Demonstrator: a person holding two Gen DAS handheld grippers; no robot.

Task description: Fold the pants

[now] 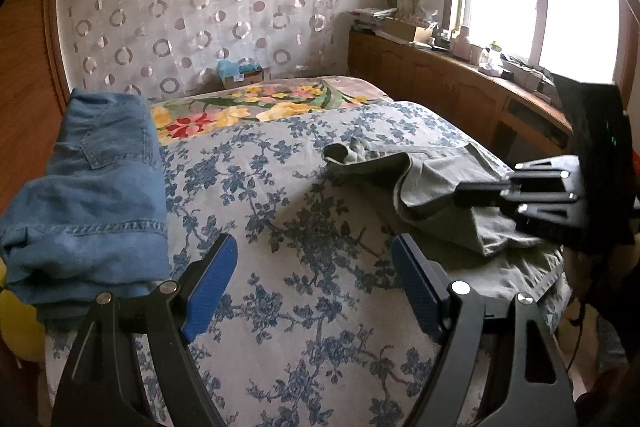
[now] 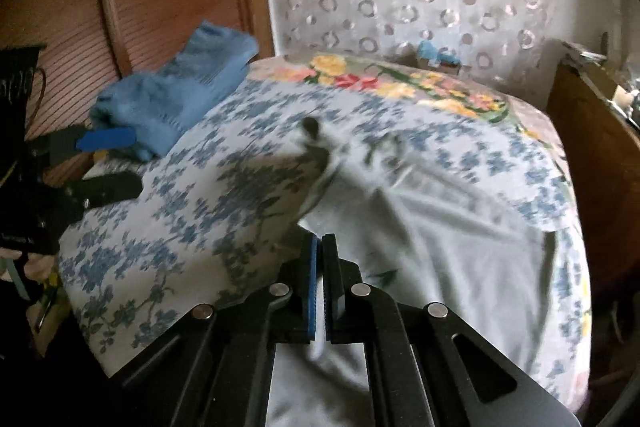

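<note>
Down between its blue pads, the right hand-held gripper [image 2: 320, 247] is clamped tight on an edge of the crumpled olive-green cotton pants [image 1: 436, 187], which lie on the blue-flowered bedspread [image 1: 280, 235]. Left hand-held gripper [image 1: 312, 259] hangs wide open over bare bedspread, empty. Looks like the opening grab; next, the left must take another edge so the fabric can be spread.

Left tongs [image 1: 312, 275] gape over the floral bedspread [image 1: 280, 187] (olive pants [image 1: 440, 187] lie rumpled beside).
</note>
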